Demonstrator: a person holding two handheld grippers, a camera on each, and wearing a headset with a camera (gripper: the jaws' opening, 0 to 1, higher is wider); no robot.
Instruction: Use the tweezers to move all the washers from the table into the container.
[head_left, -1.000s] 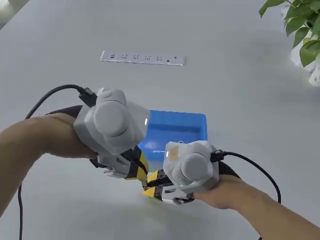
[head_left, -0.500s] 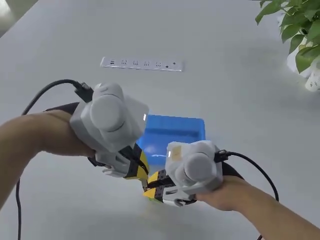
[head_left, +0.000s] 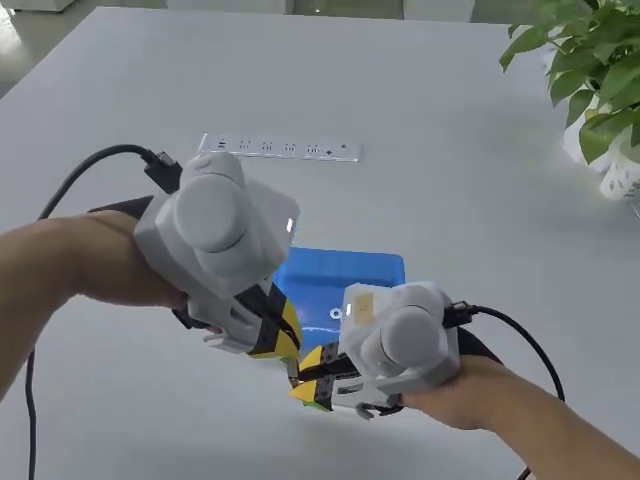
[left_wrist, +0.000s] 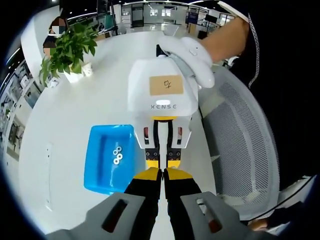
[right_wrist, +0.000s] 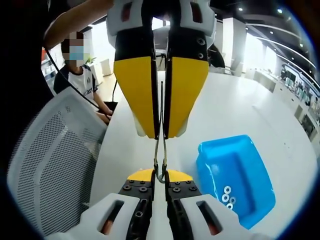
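A thin metal pair of tweezers (right_wrist: 161, 145) runs between the two grippers, which face each other tip to tip at the near edge of the blue container (head_left: 345, 280). My left gripper (head_left: 283, 340) holds its yellow jaws shut on the tweezers' upper part. My right gripper (head_left: 312, 378) is shut on their other end (right_wrist: 160, 176). In the left gripper view my own jaws (left_wrist: 163, 172) meet just under the right gripper's tips. Washers (left_wrist: 118, 155) lie inside the container (left_wrist: 100, 165), also seen as washers (right_wrist: 227, 196) in the container (right_wrist: 250, 165).
A white power strip (head_left: 278, 148) lies on the table beyond the container. A potted plant (head_left: 590, 90) stands at the far right. A white mesh chair (right_wrist: 50, 155) is at the table's near side, and a seated person (right_wrist: 82, 80) is behind it.
The picture has shifted with the head. The two grippers stay tip to tip beside the container, with no clear move of their own.
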